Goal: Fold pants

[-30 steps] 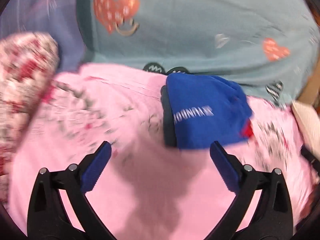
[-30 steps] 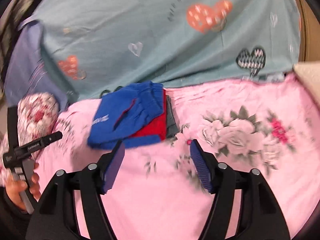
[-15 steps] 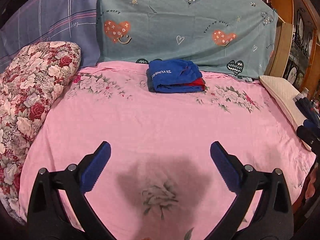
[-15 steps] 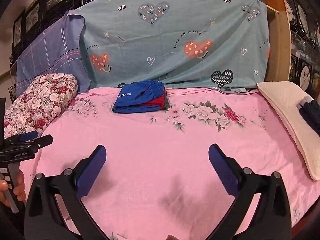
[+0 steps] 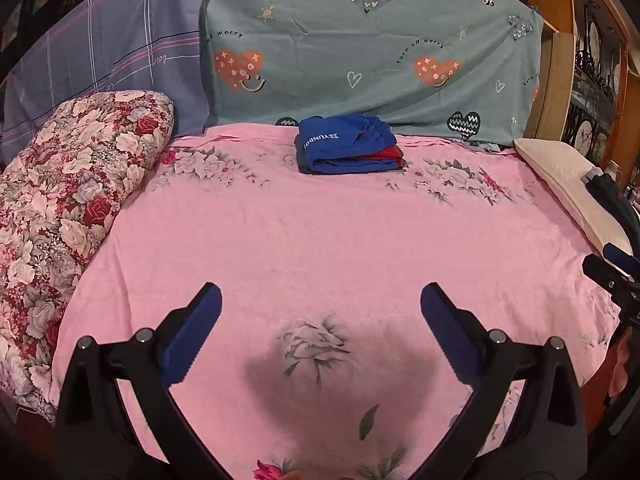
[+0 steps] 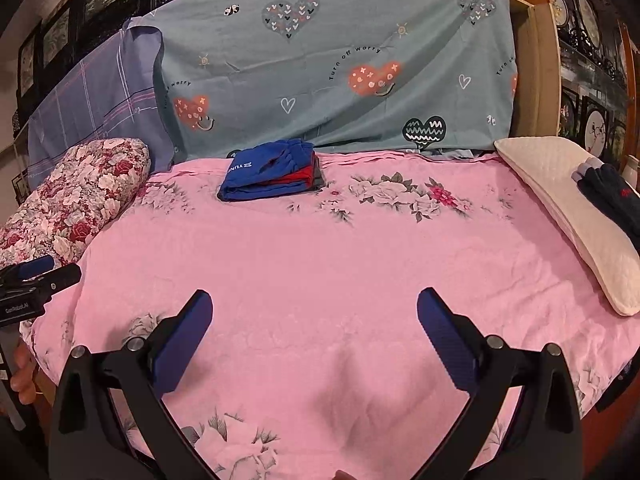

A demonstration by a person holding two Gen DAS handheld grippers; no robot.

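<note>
We saw only slivers of the red layer point(image 5: 390, 153) and the grey layer point(image 6: 318, 174) under the blue pants point(image 5: 344, 144); what those garments were, we could not tell. The pants' white lettering point(image 6: 240, 167) wrapped over the fold, so part of it stayed unread. The dark garment point(image 6: 612, 196) on the cream pillow point(image 6: 560, 200) ran off the right edge. The left tongs point(image 6: 36, 276) were cut by the frame in the right wrist view.

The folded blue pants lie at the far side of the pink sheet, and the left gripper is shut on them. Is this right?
Not quite. The folded blue pants do lie at the far side of the pink sheet, but the left gripper is open and holds nothing, well short of them, as the left wrist view shows.
</note>
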